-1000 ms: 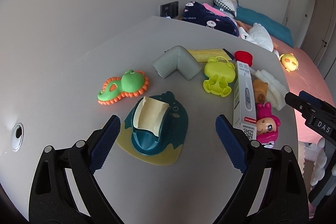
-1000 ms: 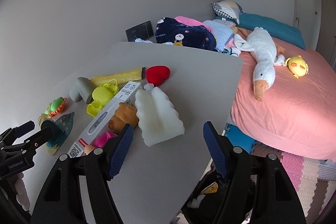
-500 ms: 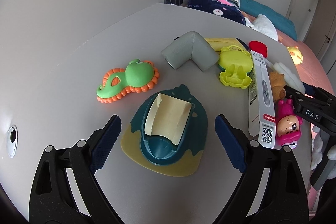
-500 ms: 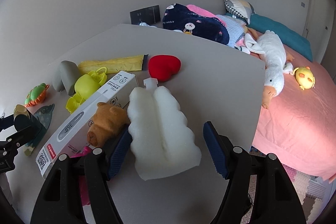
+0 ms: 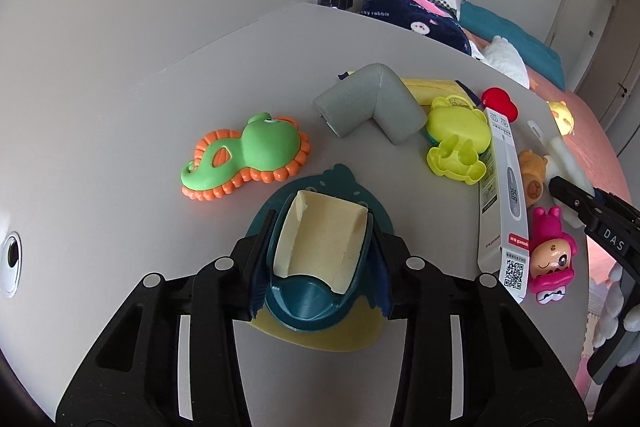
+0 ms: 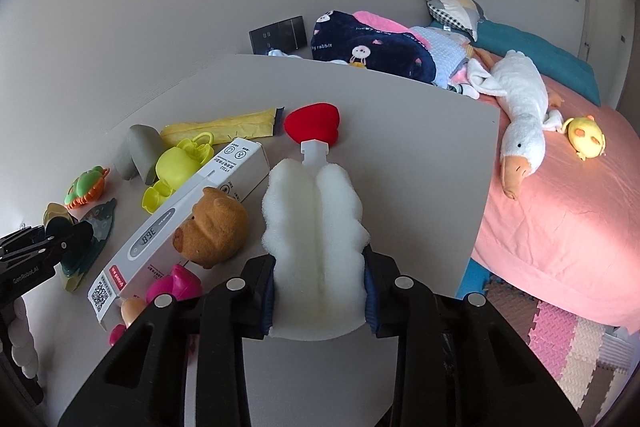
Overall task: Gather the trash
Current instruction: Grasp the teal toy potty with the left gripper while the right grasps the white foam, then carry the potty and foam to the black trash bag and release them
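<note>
- Left gripper: jaws just closed, clamped on teal holder containing cream pad.
- Right gripper: jaws just closed, squeezing white sponge on table.

I see a matt, smooth grey tabletop filling the left of both views. My left gripper is matt black plastic with ribbed blue pads, and it holds a glossy teal plastic holder carrying a dull cream, foam-like pad. At lower centre of the right view sits a porous white sponge, rough and matt. Beside it I see a fuzzy brown plush bear, a printed cardboard box with a slight sheen, and shiny yellow plastic toys. The pink bedspread at right looks like soft cloth.
</note>
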Available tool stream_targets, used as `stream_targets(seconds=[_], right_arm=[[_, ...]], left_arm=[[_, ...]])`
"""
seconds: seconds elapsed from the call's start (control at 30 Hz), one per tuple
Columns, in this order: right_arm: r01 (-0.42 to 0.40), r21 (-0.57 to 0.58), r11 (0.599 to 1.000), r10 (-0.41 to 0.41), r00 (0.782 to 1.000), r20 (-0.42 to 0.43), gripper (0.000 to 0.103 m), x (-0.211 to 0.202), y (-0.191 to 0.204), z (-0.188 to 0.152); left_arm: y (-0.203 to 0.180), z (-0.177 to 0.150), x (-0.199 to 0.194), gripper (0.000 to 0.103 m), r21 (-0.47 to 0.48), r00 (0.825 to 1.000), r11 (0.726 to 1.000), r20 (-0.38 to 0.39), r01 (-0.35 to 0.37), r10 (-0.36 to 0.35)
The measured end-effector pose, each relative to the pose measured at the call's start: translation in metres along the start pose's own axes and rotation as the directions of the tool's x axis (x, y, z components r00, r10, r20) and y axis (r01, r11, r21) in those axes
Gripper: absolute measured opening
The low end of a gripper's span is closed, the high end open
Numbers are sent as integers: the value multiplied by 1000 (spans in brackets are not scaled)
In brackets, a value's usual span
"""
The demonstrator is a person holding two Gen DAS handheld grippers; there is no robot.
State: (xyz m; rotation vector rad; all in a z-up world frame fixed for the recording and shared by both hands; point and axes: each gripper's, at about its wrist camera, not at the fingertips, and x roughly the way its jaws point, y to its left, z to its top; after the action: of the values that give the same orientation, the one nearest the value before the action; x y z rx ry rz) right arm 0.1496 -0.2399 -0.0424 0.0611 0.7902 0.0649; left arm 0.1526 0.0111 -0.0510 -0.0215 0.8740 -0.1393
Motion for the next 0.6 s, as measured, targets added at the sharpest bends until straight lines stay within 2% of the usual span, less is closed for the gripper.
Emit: stream_targets(seconds=[0.2,0.6], right_arm=[[-2,37,999,2,1000,4,34,-22,-7,-6],[-5,60,998,2,999,54,34,-70,-22,-8]], left_arm=[[-12,-4,-12,37,29,999,999,43,-33,32],[-40,-1,-46,35,34,997,999,80,4,-7]])
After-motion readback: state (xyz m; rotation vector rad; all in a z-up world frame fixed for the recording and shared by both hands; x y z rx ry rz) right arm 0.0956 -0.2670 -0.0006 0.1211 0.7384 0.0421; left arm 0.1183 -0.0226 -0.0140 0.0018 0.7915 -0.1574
